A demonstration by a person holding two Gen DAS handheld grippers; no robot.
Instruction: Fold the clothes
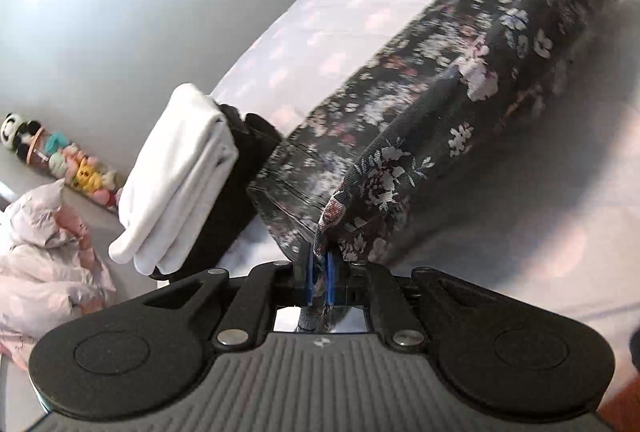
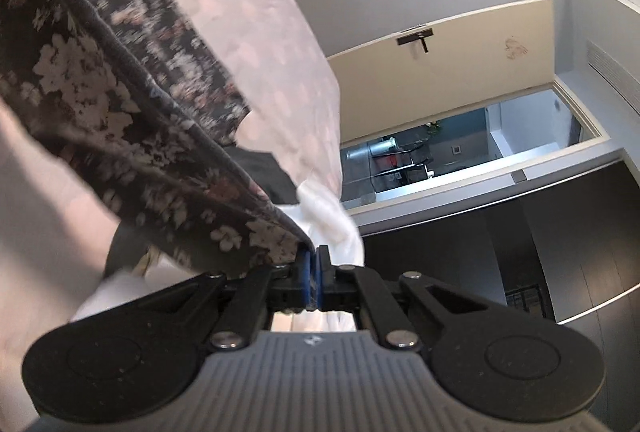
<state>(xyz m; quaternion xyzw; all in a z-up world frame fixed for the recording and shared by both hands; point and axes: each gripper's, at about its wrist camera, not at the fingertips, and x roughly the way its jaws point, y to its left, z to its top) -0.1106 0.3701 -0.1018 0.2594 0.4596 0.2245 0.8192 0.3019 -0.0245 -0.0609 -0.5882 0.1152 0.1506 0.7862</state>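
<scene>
Left wrist view: your left gripper (image 1: 319, 274) is nearly shut, blue pads pinching a corner of the dark floral garment (image 1: 400, 136). From the jaws the cloth runs fwd and off to the right, long axis heading diagonally up-right toward the far top corner of the view. It hangs as a raised fold over the pale bedsheet (image 1: 320, 16), w/ a second layer sagging beneath on the left side. Just left of the jaws sits a folded white stack (image 1: 180, 176) on top of a black folded item (image 1: 240, 168); the floral hem looks close beside them, touching or not I can't tell. Further left, a crumpled pale duvet (image 1: 44, 256) and a row of plush toys (image 1: 64, 160).

Right wrist view: your right gripper (image 2: 313, 272) is closed tight on another edge of the same garment (image 2: 120, 104). Here the cloth runs fwd and off to the left, up toward the top-left corner. So each hand has one end, fabric stretched btwn them, neither nearer the middle. White fabric (image 2: 332, 220) lies right behind the jaws, an open doorway (image 2: 440, 152) beyond to the right.

Judgement: next move prob turns on that span axis, so carry both ends together across it to lay the fold, keeping clear of the stacked pile.
</scene>
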